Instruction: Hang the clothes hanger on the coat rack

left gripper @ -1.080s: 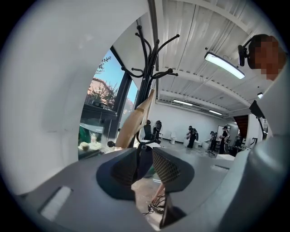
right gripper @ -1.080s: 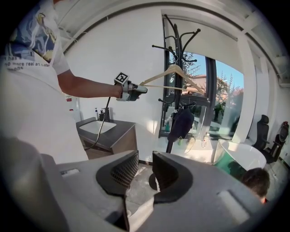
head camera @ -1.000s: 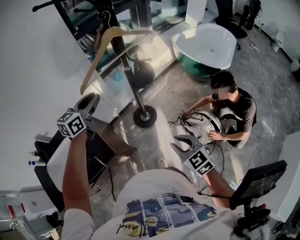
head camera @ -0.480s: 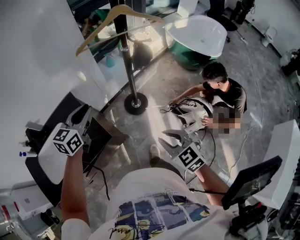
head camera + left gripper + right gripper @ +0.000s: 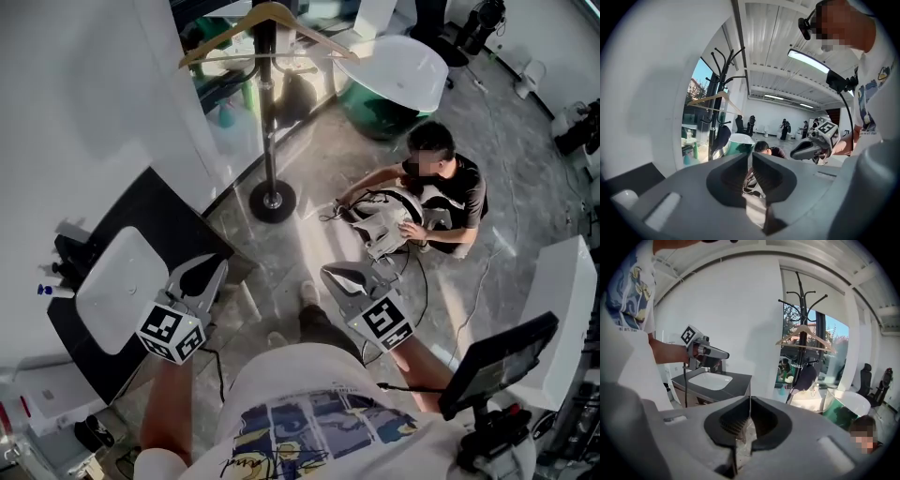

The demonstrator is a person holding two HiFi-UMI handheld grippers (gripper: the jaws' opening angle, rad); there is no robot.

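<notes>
The wooden clothes hanger [image 5: 225, 39] hangs from a prong of the black coat rack [image 5: 269, 122] at the top of the head view. Both also show far off in the left gripper view, hanger [image 5: 708, 99] and rack [image 5: 714, 79], and in the right gripper view, hanger [image 5: 805, 337] and rack [image 5: 802, 301]. My left gripper [image 5: 214, 268] is low at the left, well away from the rack. Its jaws have just been closing and keep a narrow slit with nothing in it [image 5: 751, 158]. My right gripper [image 5: 330, 275] is shut and empty [image 5: 750, 401].
A person [image 5: 441, 178] sits on the floor by a white device and cables [image 5: 384, 220]. A white and green bathtub [image 5: 398, 70] stands behind. A dark counter with a white basin [image 5: 122, 291] is at my left, a monitor on a stand [image 5: 497, 361] at my right.
My left gripper has drawn back from the rack toward my body and sunk in the picture, with its jaws narrower. The hanger stays on the rack. The right gripper has shifted slightly.
</notes>
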